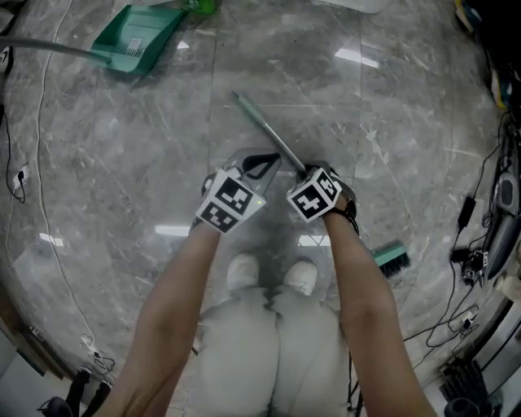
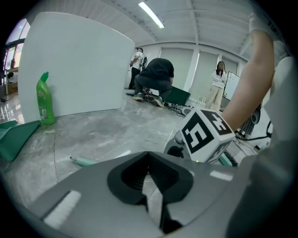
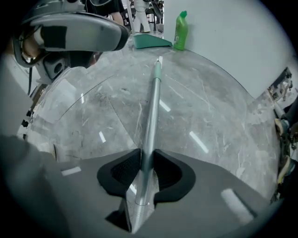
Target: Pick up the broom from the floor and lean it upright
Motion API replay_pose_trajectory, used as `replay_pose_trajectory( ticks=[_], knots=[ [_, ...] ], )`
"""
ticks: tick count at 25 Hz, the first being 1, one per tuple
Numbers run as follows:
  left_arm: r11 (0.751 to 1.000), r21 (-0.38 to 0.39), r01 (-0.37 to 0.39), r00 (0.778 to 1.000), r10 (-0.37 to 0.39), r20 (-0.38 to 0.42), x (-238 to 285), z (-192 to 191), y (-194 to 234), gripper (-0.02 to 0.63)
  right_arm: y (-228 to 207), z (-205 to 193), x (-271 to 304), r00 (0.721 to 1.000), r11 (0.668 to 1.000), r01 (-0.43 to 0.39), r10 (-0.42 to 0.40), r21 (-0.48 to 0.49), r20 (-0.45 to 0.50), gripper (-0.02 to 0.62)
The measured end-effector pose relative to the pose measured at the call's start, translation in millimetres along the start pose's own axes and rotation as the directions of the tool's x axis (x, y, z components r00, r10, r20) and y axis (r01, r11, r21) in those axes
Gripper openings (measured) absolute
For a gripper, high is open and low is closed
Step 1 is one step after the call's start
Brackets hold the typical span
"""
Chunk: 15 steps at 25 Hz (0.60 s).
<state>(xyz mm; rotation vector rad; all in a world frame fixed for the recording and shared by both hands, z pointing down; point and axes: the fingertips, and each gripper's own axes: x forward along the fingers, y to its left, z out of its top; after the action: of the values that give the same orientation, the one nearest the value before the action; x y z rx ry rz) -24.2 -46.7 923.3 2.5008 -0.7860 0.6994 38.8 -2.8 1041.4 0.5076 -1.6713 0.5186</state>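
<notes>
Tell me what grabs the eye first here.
A broom lies slantwise on the grey marble floor, mid-frame in the head view. The right gripper has its fingers closed on the metal handle. A green dustpan sits at the top left.

Green dustpan (image 1: 134, 37) on grey floor (image 1: 122, 163); green bottle (image 2: 44, 98) before white panel (image 2: 79, 65).

From the head view we get the broom (image 1: 269, 134) in 2 pieces: the right gripper (image 1: 309, 175) and its forearm (image 1: 366, 301) cover the middle of the handle and part of the bristles (image 1: 392, 259). The top edge cuts off the green bottle (image 1: 202, 6). In the left gripper view, 3 people (image 2: 156, 76) are too far back for detail.
</notes>
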Motion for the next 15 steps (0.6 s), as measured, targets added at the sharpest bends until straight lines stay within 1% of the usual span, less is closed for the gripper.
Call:
replay_pose_trajectory(
  ticks=[2,5,9,12,15],
  knots=[
    [1.0,0.0,0.0,1.0,0.0,0.01,1,2,2,0.0,-2,0,0,0.999,0.999,-0.032,0.032,0.026,-0.003,0.091],
    [0.999,-0.03,-0.023,0.999,0.024,0.031,-3,7,10,0.0,-8,3,-7,0.999,0.997,-0.026,0.024,0.07,0.028,0.083],
    [0.999,-0.03,-0.042,0.998,0.044,0.041,-19,18,6,0.0,-9,13,-40,0.991,0.997,-0.004,-0.006,0.074,0.134,0.084],
    [0.996,-0.052,-0.068,0.996,0.071,0.062,-39,38,1,0.0,-13,20,-80,0.971,0.997,0.016,-0.034,0.079,0.236,0.083],
    [0.994,-0.052,-0.093,0.99,0.098,0.101,-63,70,-7,0.0,-14,23,-130,0.938,0.995,0.036,-0.064,0.089,0.341,0.081]
  ],
)
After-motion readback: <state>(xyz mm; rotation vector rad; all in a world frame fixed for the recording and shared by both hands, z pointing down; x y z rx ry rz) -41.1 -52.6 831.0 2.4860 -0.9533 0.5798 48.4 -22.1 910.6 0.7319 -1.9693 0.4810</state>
